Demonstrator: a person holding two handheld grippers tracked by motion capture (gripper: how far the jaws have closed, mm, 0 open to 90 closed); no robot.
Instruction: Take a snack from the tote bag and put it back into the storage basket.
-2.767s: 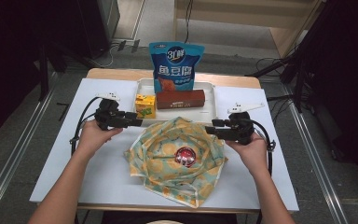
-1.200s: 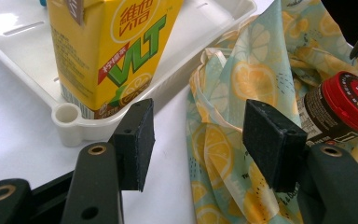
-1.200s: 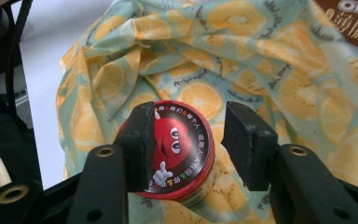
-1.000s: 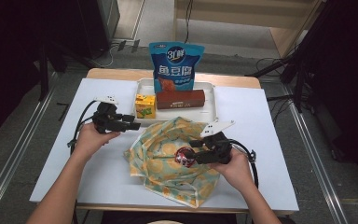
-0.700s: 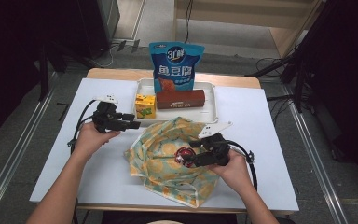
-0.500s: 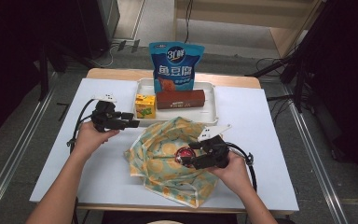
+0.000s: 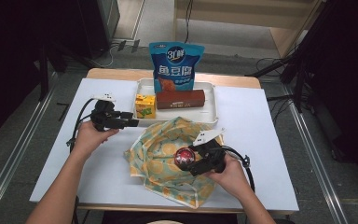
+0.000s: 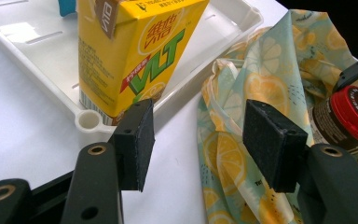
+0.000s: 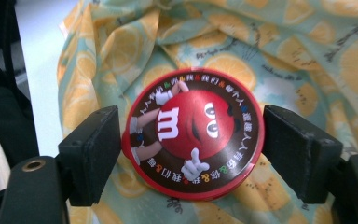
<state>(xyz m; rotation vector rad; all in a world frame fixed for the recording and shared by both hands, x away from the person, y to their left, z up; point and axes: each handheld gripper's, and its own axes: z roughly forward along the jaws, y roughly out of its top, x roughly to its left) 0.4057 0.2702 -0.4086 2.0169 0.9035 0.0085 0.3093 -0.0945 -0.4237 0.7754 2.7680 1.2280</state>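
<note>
A round candy tin (image 7: 184, 157) with a red lid lies on a lemon-print cloth (image 7: 161, 154) at the table's front middle. My right gripper (image 7: 192, 161) reaches it from the right. In the right gripper view both pads (image 9: 93, 154) press the rim of the tin (image 9: 193, 140), so the gripper (image 9: 192, 149) is shut on it. My left gripper (image 7: 133, 122) hovers open left of the cloth, nothing between its pads (image 8: 135, 140). It (image 8: 198, 135) points at a yellow juice carton (image 8: 126, 51) and the cloth's edge (image 8: 242, 93).
A white tray (image 7: 209, 109) behind the cloth holds the juice carton (image 7: 145, 106), a long brown box (image 7: 181, 99) and an upright blue snack bag (image 7: 176, 65). The tray's corner (image 8: 91, 120) is just ahead of the left gripper. White tabletop lies bare at both sides.
The right gripper came in from the table's right side onto the cloth and closed around the tin. The left gripper has barely moved.
</note>
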